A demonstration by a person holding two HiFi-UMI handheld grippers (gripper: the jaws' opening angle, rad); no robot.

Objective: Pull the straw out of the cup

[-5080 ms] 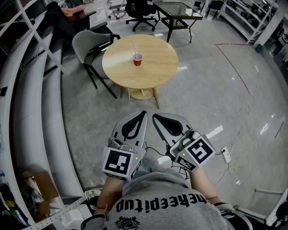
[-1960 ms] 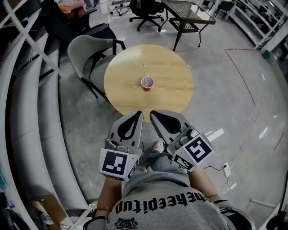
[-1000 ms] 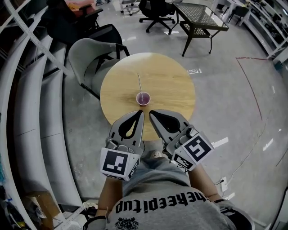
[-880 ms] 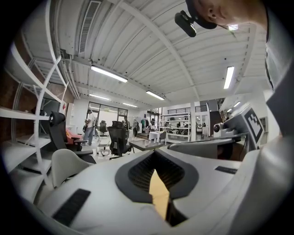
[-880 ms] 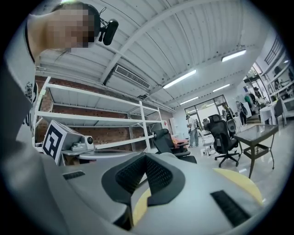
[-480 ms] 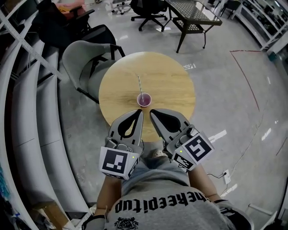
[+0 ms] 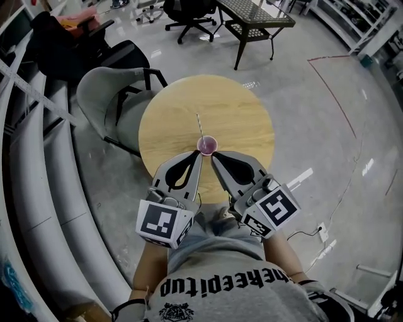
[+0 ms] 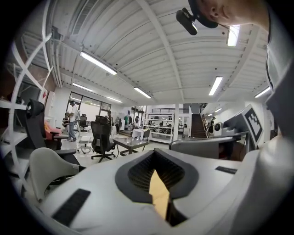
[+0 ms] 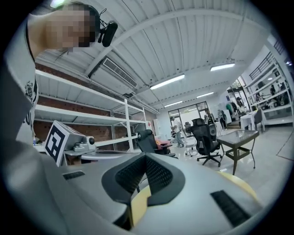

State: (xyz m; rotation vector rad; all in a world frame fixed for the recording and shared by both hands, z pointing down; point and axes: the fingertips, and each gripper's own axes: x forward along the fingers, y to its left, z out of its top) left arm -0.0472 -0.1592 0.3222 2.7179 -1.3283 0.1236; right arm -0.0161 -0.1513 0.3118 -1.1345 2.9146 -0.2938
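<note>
A small red cup (image 7: pixel 207 145) stands near the middle of the round wooden table (image 7: pixel 239 119), with a thin striped straw (image 7: pixel 199 122) leaning out of it toward the far left. In the head view both grippers are held side by side in front of the person's body, tips just short of the cup. My left gripper (image 7: pixel 198 155) is shut and holds nothing. My right gripper (image 7: pixel 213 157) is shut and likewise holds nothing. In both gripper views only the closed jaws and a tan patch of table (image 8: pixel 159 195) (image 9: pixel 138 200) show; the cup is hidden.
A grey shell chair (image 7: pixel 107 100) stands at the table's left. A black mesh side table (image 7: pixel 252 14) and an office chair (image 7: pixel 189 9) stand beyond. White curved shelving (image 7: pixel 31 188) runs along the left. A cable (image 7: pixel 308 231) lies on the floor at the right.
The person has walked up to the table, so the table and cup have come from far off to just beyond the gripper tips. Both grippers stayed shut and side by side.
</note>
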